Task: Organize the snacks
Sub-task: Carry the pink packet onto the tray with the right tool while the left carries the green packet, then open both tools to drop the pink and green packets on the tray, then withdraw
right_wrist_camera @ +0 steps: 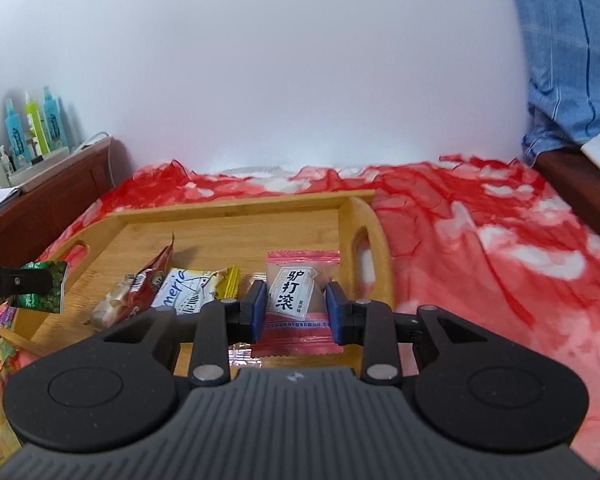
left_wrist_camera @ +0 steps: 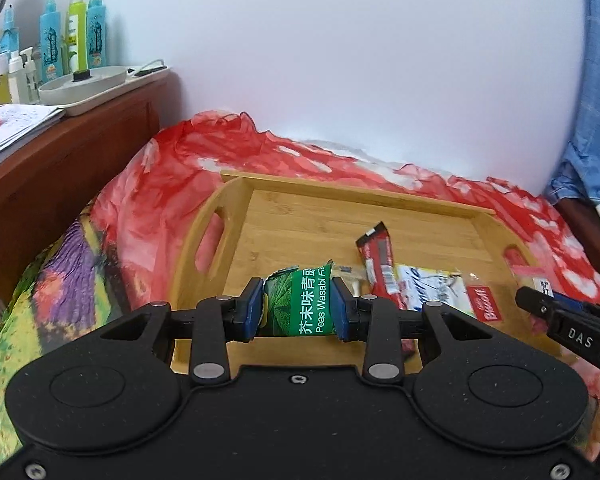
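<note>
Over the tray (left_wrist_camera: 380, 196): my left gripper (left_wrist_camera: 298, 304) pinches the pea packet (left_wrist_camera: 300, 300) at its near edge, my right gripper (right_wrist_camera: 296, 308) pinches the pink packet (right_wrist_camera: 300, 280) by its right handle. Both look light, crinkly, slippery; I grip mid-body. On the tray lie a red packet (left_wrist_camera: 380, 268) and a white packet (left_wrist_camera: 428, 286).
</note>
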`<state>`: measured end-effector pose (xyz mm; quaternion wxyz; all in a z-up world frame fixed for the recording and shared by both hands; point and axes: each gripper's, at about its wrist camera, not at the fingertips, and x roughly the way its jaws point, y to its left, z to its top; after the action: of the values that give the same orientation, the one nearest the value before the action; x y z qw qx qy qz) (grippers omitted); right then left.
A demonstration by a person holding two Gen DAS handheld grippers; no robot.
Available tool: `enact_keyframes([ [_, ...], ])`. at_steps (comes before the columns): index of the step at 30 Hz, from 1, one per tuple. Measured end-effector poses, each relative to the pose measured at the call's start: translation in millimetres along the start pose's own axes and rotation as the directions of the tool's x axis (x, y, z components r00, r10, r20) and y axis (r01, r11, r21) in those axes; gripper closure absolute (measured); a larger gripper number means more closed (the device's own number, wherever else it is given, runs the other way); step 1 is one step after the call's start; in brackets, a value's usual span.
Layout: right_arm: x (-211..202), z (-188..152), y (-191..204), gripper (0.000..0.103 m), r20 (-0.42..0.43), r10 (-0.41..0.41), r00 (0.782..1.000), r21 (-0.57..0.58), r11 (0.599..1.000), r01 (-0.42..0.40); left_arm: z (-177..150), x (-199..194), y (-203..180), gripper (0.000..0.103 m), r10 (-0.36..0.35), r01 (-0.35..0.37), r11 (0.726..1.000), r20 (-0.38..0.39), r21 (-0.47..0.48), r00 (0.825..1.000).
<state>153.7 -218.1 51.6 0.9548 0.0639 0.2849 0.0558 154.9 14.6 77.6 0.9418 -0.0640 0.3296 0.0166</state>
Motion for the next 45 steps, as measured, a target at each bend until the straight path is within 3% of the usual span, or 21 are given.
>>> enact_keyframes([
  [10,15,-7,-6,0.067,-0.054,-0.005,0.999,0.029,1.000,0.006,-1,42,-1,0.070,-0.008,0.008,1.000,-0.063,0.008,0.998],
  [27,19,-11,-1,0.066,-0.058,0.026,0.998,0.010,1.000,-0.025,-4,46,-13,0.068,-0.097,0.102,0.992,-0.074,0.073,0.993],
  [32,17,-12,0,0.057,-0.044,0.023,0.999,0.006,1.000,-0.023,-7,46,-18,0.053,-0.073,0.080,0.991,-0.069,0.106,0.995],
  [35,16,-11,-1,0.045,-0.033,0.017,0.999,0.009,1.000,-0.016,-10,45,-21,0.045,-0.073,0.081,0.989,-0.069,0.127,0.995],
  [39,10,-8,-5,0.039,-0.010,0.014,1.000,0.028,1.000,-0.013,-14,38,-26,0.026,-0.063,0.071,0.985,-0.052,0.156,0.997],
  [45,-2,-5,-6,0.029,0.033,0.018,0.999,0.031,0.999,-0.019,-18,23,-29,0.015,-0.075,0.080,0.981,-0.035,0.176,0.997],
])
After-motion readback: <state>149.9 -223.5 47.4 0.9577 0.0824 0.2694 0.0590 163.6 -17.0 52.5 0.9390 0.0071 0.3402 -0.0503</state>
